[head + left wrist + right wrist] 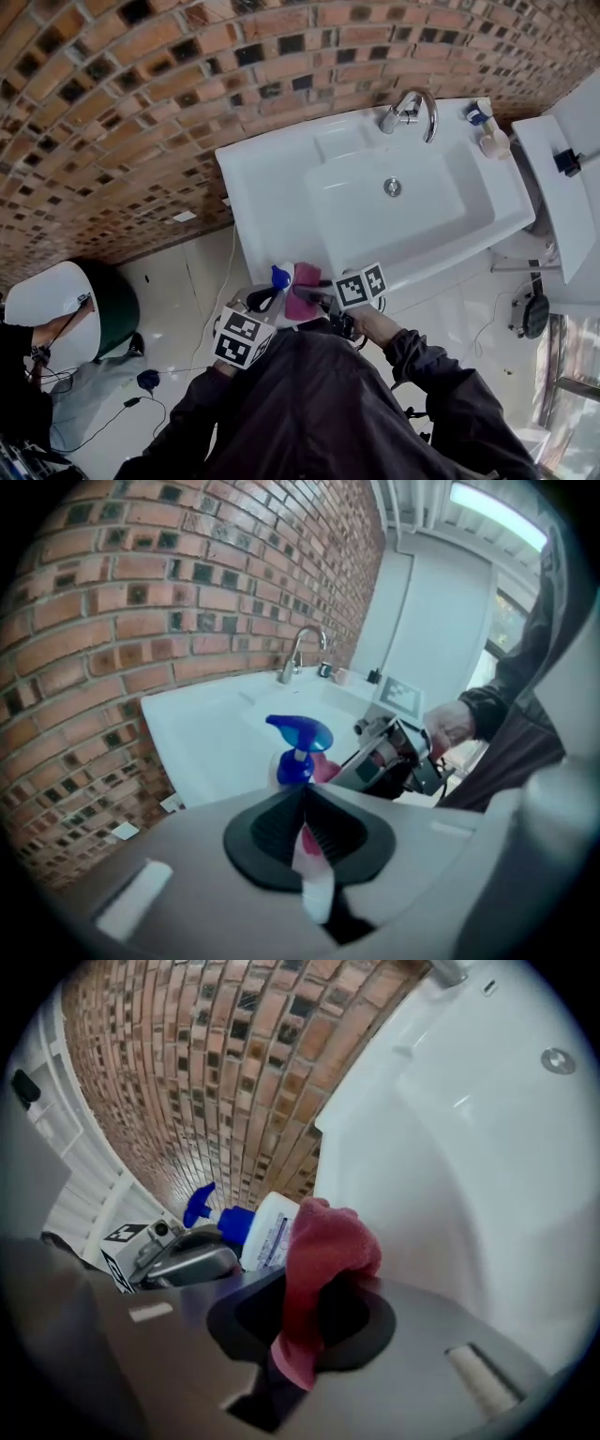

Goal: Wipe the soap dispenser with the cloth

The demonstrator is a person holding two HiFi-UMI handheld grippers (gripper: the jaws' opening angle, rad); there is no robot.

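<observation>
Right gripper (302, 1330) holds cloth (323, 1241) against soap dispenser (265, 1229) — at sink's (251, 202) front edge.

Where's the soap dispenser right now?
Head view, low centre: left tongs hold the soap dispenser off the sink's near rim; right tongs hold the pink cloth beside it.

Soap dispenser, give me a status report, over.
Left claw shut on soap dispenser, held in front of the sink. Right claw shut on pink cloth, cloth beside the dispenser. Nothing in the way.
</observation>
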